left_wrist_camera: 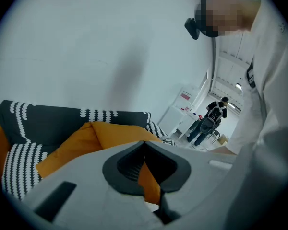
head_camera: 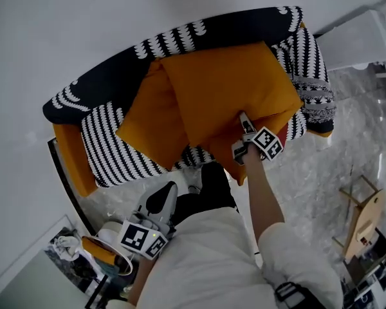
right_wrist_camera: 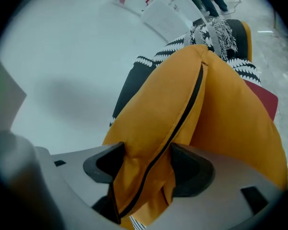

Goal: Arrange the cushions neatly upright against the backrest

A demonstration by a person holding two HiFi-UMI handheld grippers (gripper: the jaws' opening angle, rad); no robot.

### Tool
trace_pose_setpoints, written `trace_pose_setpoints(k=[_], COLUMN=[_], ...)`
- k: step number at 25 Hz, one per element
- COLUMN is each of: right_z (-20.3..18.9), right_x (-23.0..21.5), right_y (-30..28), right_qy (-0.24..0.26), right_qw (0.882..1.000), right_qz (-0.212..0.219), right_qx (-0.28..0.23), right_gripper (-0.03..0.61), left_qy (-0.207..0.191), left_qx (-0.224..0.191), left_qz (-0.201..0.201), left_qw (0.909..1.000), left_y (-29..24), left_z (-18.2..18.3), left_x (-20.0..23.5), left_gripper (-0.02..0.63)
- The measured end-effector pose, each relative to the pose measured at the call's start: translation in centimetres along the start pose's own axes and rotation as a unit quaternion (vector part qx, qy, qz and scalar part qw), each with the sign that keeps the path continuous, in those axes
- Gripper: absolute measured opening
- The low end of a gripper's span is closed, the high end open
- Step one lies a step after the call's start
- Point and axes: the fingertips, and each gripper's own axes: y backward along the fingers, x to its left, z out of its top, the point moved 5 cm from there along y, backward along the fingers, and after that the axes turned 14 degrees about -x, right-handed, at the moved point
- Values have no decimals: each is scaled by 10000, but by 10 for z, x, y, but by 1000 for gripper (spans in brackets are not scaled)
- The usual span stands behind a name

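Observation:
Two orange cushions lean on a black-and-white patterned sofa (head_camera: 112,143). The large cushion (head_camera: 225,89) rests against the backrest (head_camera: 180,37), and a smaller cushion (head_camera: 151,118) is tucked behind its left side. My right gripper (head_camera: 243,120) is at the large cushion's lower front edge. In the right gripper view its jaws (right_wrist_camera: 146,164) stand wide, and the cushion's piped seam (right_wrist_camera: 182,114) lies loosely between the pads. My left gripper (head_camera: 172,188) hangs low by the person's lap, away from the sofa. Its jaws (left_wrist_camera: 144,150) are shut on nothing.
A fringed throw (head_camera: 312,92) drapes the sofa's right armrest, with something red (head_camera: 284,132) under the cushion's corner. A white table (head_camera: 360,40) stands at the back right and a wooden stool (head_camera: 367,217) on the marble floor at right. Clutter (head_camera: 93,250) lies at the lower left.

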Motion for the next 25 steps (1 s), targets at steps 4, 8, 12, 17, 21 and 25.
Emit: trace_pose_setpoints(k=[4, 8, 12, 17, 21, 25], right_z=[4, 7, 10, 21, 35, 50], right_x=[2, 8, 10, 29, 55, 97], right_y=[-10, -12, -7, 0, 4, 9], right_qy=[177, 513, 730, 1077, 999, 1177], right_qw=[9995, 9982, 9968, 9932, 9915, 9834], right_qz=[185, 220, 238, 428, 831, 1374], right_qx=[194, 235, 235, 79, -31, -113], right_gripper=[270, 200, 135, 58, 34, 28], left_qy=[53, 112, 143, 157, 127, 78], left_qx=[-20, -33, -102, -237, -380, -591], left_qz=[126, 237, 267, 300, 313, 349], left_qw=[9999, 9997, 9995, 9991, 9987, 9976], left_y=[2, 5, 7, 12, 23, 34], left_z=[-1, -3, -4, -7, -6, 0], left_x=[3, 5, 4, 0, -3, -2], left_gripper=[14, 14, 12, 14, 12, 12])
